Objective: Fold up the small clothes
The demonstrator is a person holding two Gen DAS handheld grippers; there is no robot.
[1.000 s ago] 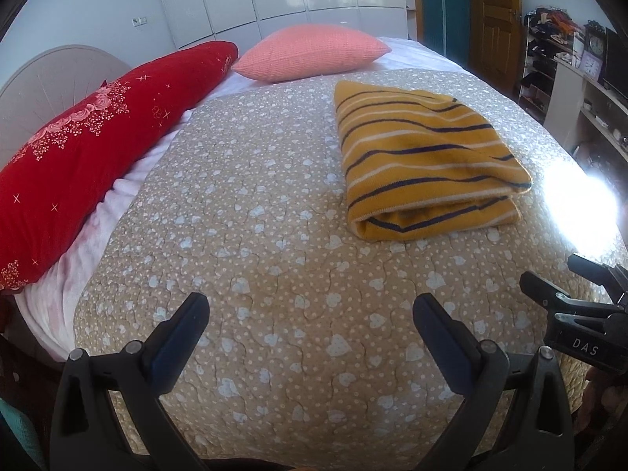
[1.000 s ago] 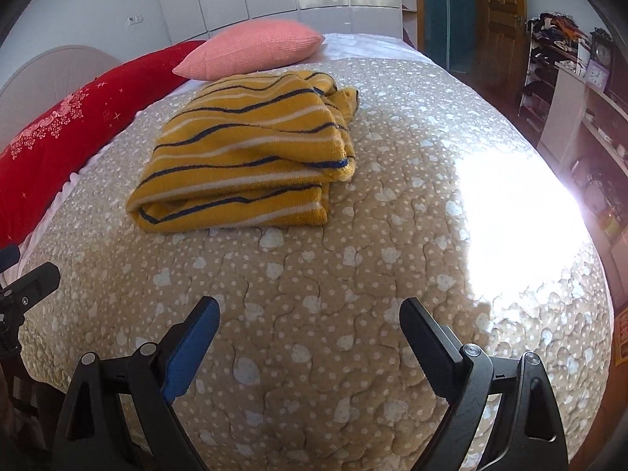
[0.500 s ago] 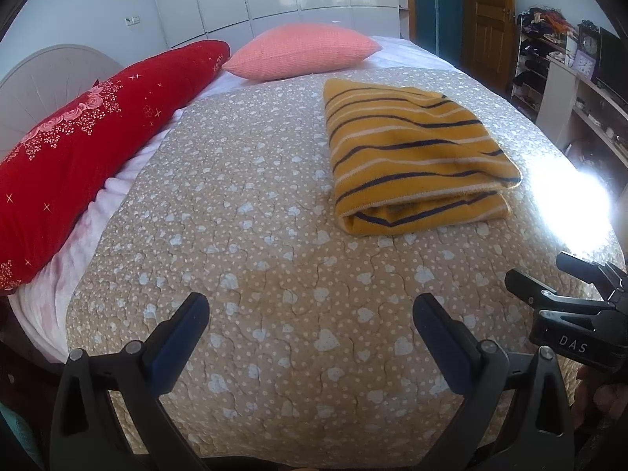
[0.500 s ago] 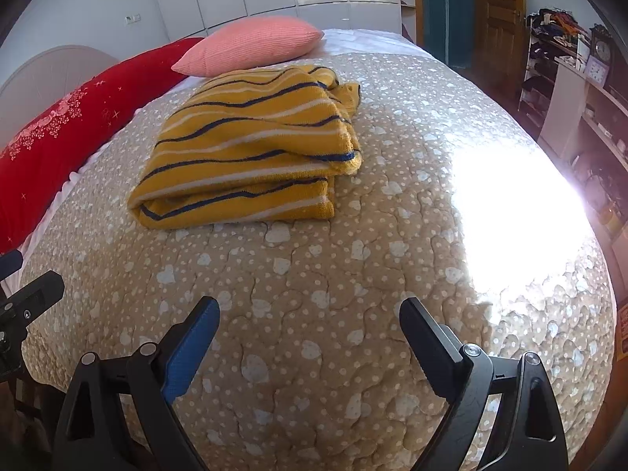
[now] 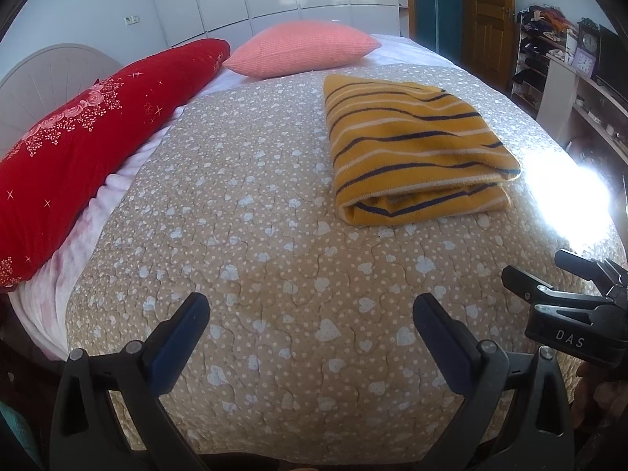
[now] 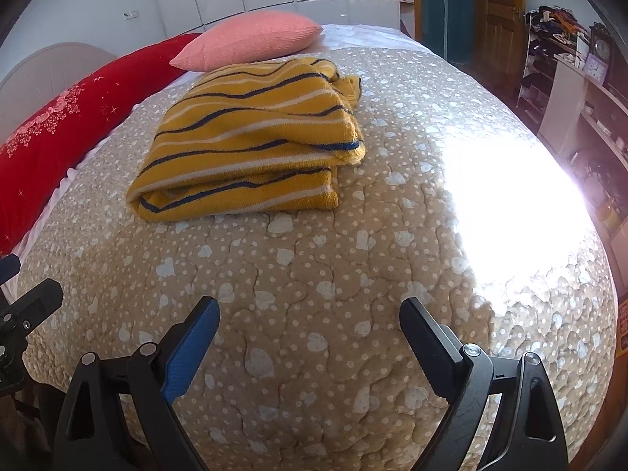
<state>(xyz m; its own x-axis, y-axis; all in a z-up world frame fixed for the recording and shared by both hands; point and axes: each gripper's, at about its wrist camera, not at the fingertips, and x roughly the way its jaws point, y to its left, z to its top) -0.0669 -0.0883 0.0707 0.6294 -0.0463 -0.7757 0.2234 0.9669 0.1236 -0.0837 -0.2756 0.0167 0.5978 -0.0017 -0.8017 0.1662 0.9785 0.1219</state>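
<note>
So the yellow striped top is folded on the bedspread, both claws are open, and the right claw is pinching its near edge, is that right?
Not quite. The right claw touches nothing: the right wrist view shows it open, well short of the yellow striped top. The top is folded on the bedspread, and the left claw is open too.

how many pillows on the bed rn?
2. The long red floral-embroidered pillow lies along the bed's left edge by the headboard; the salmon-pink textured cushion sits at the far end, beyond the folded yellow striped garment. None appear hidden.

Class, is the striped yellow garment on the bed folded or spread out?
Folded. The garment lies in stacked layers with a rounded doubled edge facing the camera, on the quilt.
</note>
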